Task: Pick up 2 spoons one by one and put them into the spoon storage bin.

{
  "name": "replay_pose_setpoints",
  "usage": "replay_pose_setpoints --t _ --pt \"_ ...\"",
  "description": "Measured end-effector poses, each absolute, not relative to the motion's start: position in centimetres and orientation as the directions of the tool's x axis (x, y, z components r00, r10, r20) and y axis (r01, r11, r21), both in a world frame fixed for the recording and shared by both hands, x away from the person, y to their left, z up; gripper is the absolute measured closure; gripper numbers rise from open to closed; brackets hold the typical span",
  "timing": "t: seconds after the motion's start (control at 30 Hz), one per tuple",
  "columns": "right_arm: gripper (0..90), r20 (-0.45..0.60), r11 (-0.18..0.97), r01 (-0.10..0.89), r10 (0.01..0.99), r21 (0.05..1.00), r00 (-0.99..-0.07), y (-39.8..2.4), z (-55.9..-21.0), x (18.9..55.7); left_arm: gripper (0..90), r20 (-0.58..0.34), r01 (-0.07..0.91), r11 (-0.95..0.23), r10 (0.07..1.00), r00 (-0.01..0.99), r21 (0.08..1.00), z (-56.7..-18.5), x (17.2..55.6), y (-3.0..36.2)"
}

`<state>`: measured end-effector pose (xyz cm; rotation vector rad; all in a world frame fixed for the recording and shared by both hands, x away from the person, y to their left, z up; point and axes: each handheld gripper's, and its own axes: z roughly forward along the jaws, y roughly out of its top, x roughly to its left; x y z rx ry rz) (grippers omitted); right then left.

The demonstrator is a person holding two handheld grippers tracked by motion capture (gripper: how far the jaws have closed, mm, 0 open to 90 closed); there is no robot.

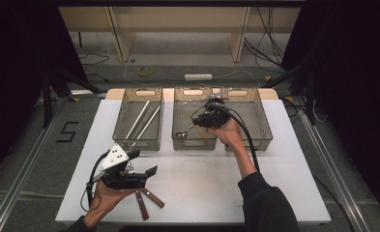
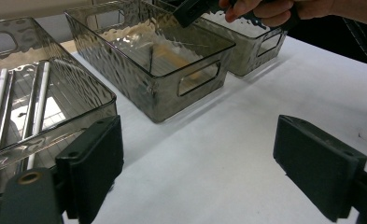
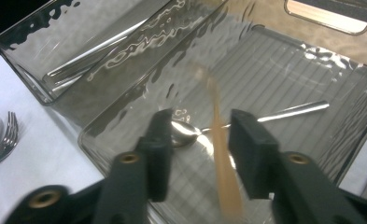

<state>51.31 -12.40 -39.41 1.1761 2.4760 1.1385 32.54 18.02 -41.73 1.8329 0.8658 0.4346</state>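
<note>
Nearest, the left gripper (image 1: 151, 170) rests on the table (image 1: 202, 188), jaws wide, holding nothing. Farther off, the right gripper (image 3: 197, 140) hangs partly open over the middle bin (image 3: 125, 121); a blurred wooden utensil (image 3: 221, 158) shows unclamped between its jaws, above a metal spoon (image 3: 265, 114).

A lab: black curtains (image 1: 13, 72), floor cables (image 1: 270, 43), taped number marker (image 1: 67, 131).

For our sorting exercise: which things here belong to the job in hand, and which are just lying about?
In the job: right gripper, blurred wooden piece between its open jaws, middle bin, metal spoon in it.
Lying about: tape roll and white power strip, both on the floor.
</note>
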Motion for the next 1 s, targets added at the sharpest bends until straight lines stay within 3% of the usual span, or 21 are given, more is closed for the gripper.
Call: replay_pose_setpoints --t 0.37,1.0 --pt "43.0 0.151 0.371 0.574 0.731 0.730 -0.665 -14.9 -38.7 48.9 15.6 -0.091 0.372 -0.231 0.732 0.675 0.899 -41.8 32.6 17.9" --pt "33.9 0.162 0.330 0.497 0.681 0.803 -0.714 -20.5 -39.7 39.2 15.6 -0.130 0.439 -0.247 0.732 0.669 0.864 -42.1 32.9 17.6"
